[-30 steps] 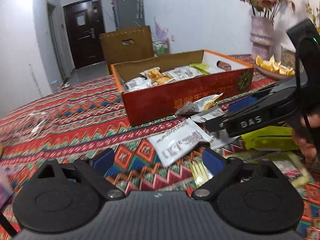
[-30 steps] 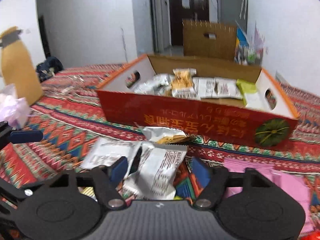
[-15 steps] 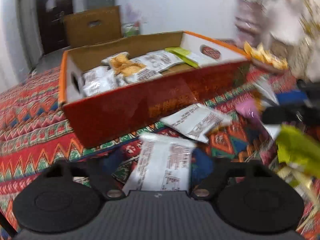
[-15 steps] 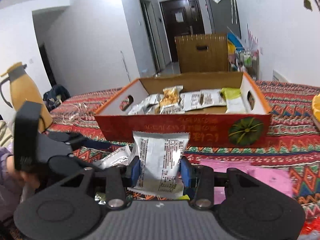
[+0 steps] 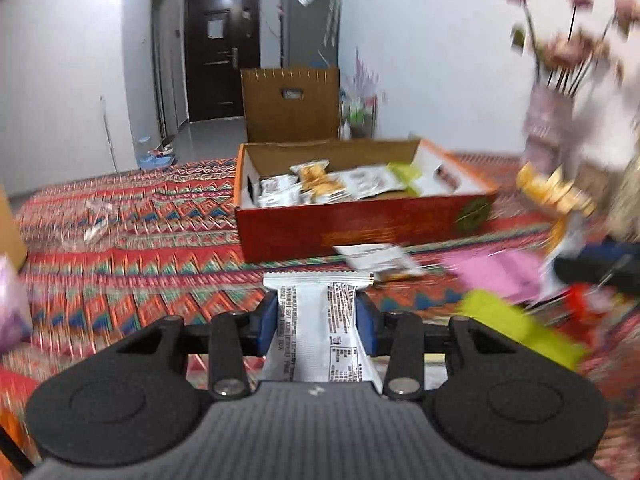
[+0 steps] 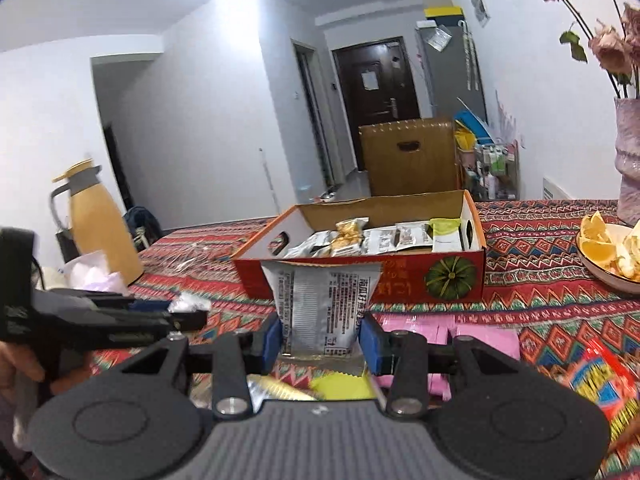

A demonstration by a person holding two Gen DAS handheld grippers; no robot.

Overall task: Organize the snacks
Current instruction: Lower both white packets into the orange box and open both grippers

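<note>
Between left tongs [image 5: 317,322], closing: crinkly silver foil snack packet [image 5: 318,336], pads pressing. Right tongs [image 6: 320,338] clamp similar silver printed packet [image 6: 320,304]. Ahead, red cardboard box [image 6: 400,284] partly filled; glossy pink packets [image 6: 452,330], yellow-green packet [image 5: 516,328] left on patterned woven tabletop [image 6: 540,304].

Yellow jug [image 6: 98,226]; flower vase [image 6: 629,160]; dark door [image 5: 221,54]

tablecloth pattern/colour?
The tablecloth has a zigzag-and-diamond geometric weave, mostly red with orange, green and blue. Clearest in the right wrist view.
</note>
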